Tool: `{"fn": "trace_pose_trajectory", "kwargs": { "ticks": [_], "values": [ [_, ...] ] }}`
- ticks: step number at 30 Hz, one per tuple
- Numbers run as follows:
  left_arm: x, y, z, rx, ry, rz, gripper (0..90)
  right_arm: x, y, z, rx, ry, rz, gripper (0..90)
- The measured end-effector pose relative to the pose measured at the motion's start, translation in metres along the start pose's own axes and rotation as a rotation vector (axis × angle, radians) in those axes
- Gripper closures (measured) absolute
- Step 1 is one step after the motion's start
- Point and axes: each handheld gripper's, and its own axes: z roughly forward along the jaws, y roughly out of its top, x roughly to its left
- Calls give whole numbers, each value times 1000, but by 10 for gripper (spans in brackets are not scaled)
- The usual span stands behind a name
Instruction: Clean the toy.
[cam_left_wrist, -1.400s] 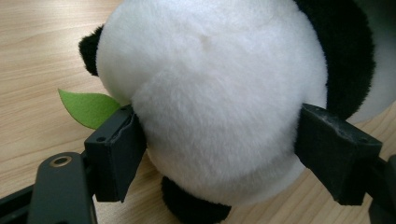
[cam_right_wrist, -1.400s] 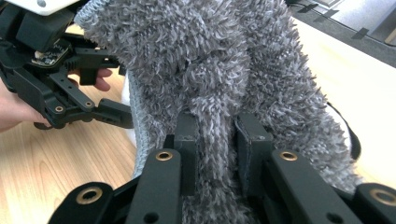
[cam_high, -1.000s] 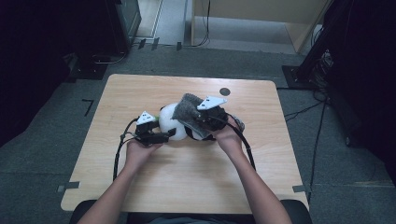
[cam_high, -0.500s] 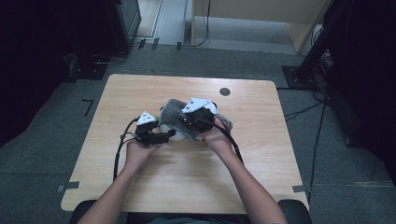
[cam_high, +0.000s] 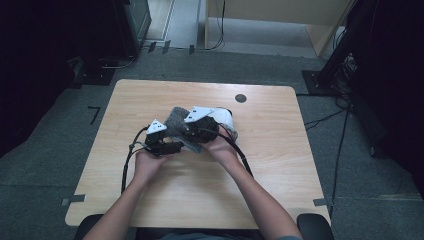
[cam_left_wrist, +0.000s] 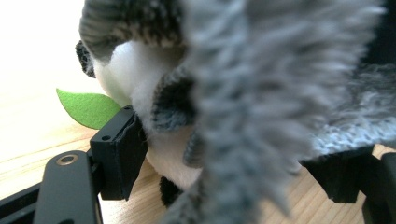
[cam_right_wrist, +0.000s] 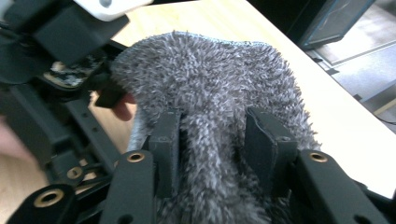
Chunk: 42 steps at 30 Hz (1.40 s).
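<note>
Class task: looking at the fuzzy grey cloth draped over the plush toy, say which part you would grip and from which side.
Grip the raised fold of the grey cloth, coming from above as the right gripper does: the pile bunches into a ridge between its jaws, while the plush toy below is round and wide.

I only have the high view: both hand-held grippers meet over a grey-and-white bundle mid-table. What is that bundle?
Observer: The left gripper view shows a white plush toy with dark patches and a green felt leaf.
Operator: Is it gripped?
Observer: Yes, the left hand-held gripper has its jaws closed against the toy's body.
Operator: And the other one?
Observer: In the right gripper view, the right hand-held gripper has fuzzy grey cloth between its jaws, which have just been opening.
</note>
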Motion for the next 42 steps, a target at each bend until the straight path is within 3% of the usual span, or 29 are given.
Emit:
{"fn": "trace_pose_trajectory", "kwargs": {
  "ticks": [2,5,7,10,13,17,20,27,42],
  "values": [
    [0,0,0,0,0,-4,227,-1,0,6,8,-5,-7,588],
    [1,0,0,10,3,-5,230,0,-4,14,24,10,-6,720],
    [1,0,0,10,2,1,230,1,-2,14,22,19,6,758],
    [0,0,0,5,5,3,229,6,0,12,15,51,-5,765],
    [0,0,0,11,6,8,229,9,-2,17,48,41,-38,768],
    [-1,0,1,1,6,12,227,6,-3,13,58,38,-22,772],
    [0,0,1,1,4,11,225,3,-3,6,68,15,-30,772],
    [1,1,0,4,-6,3,220,-11,-11,-20,66,-23,2,773],
    [3,4,1,15,-25,10,202,-41,-43,-78,37,-114,69,772]
  ]
}}
